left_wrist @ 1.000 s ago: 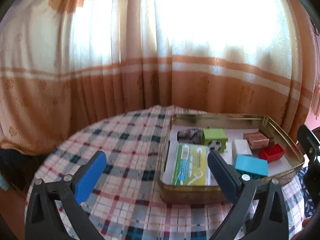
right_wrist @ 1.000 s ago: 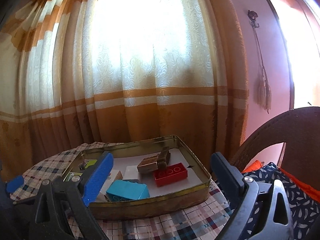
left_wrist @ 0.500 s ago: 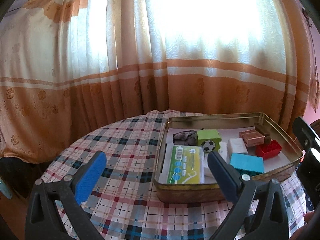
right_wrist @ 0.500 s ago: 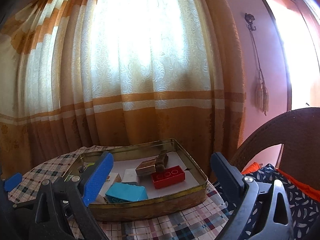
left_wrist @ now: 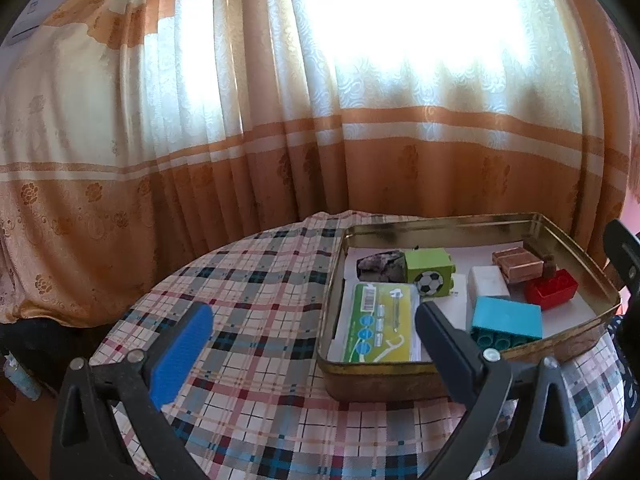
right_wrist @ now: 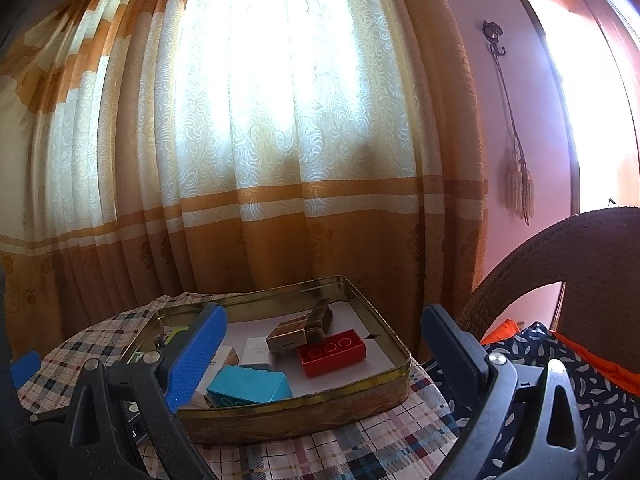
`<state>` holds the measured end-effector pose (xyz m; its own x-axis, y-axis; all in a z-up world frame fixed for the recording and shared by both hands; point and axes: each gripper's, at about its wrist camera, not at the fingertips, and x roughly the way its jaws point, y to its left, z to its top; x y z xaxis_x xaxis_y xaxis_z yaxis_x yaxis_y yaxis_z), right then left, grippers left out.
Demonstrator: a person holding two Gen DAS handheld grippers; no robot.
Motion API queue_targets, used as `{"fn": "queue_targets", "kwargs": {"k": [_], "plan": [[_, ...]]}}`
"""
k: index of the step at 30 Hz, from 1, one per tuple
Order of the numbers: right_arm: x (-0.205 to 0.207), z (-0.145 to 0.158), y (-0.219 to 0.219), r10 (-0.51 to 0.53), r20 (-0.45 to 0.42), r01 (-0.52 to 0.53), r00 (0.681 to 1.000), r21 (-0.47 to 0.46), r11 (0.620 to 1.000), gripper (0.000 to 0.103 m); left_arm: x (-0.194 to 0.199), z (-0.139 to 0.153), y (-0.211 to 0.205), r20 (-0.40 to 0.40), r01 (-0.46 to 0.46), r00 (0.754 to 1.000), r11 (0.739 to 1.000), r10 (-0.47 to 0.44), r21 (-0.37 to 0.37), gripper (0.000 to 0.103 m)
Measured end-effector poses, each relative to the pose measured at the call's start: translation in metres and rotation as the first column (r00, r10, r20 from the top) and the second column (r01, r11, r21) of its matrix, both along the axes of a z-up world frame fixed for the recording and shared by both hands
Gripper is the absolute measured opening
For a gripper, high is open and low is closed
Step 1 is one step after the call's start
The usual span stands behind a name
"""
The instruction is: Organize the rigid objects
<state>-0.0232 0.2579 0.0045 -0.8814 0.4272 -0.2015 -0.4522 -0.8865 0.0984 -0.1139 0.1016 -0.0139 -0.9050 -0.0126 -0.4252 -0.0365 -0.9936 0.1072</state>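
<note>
A gold metal tin (left_wrist: 400, 376) (right_wrist: 304, 408) stands on the plaid tablecloth (left_wrist: 256, 304). Inside lie a green flat pack (left_wrist: 378, 326), a green football cube (left_wrist: 430, 272), a white block (left_wrist: 488, 286), a teal brick (left_wrist: 506, 322) (right_wrist: 250, 386), a red brick (left_wrist: 552, 294) (right_wrist: 332, 352), a brown box (left_wrist: 516, 266) (right_wrist: 290, 334) and a dark stone (left_wrist: 380, 264). My left gripper (left_wrist: 316, 350) is open and empty, held back before the tin's left front corner. My right gripper (right_wrist: 324, 356) is open and empty, held back before the tin's front.
An orange and cream curtain (left_wrist: 320, 120) hangs right behind the round table. A brown wicker chair (right_wrist: 580, 264) with dark patterned cloth (right_wrist: 592, 384) stands at the right. A tasselled cord (right_wrist: 516, 184) hangs on the pink wall.
Both grippers have drawn back and risen a little from the tin, so the tin sits lower and farther in both views. Nothing in the tin has moved.
</note>
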Motion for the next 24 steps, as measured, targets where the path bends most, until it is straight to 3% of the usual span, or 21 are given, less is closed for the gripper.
{"fn": "queue_targets", "kwargs": {"k": [24], "plan": [[-0.0023,-0.0006,0.0021,0.002,0.013,-0.002,1.000,0.000,1.000,0.100,-0.0060,-0.0057,0.0067,0.058,0.060,0.997,0.998,-0.060,0.000,0.103]]}}
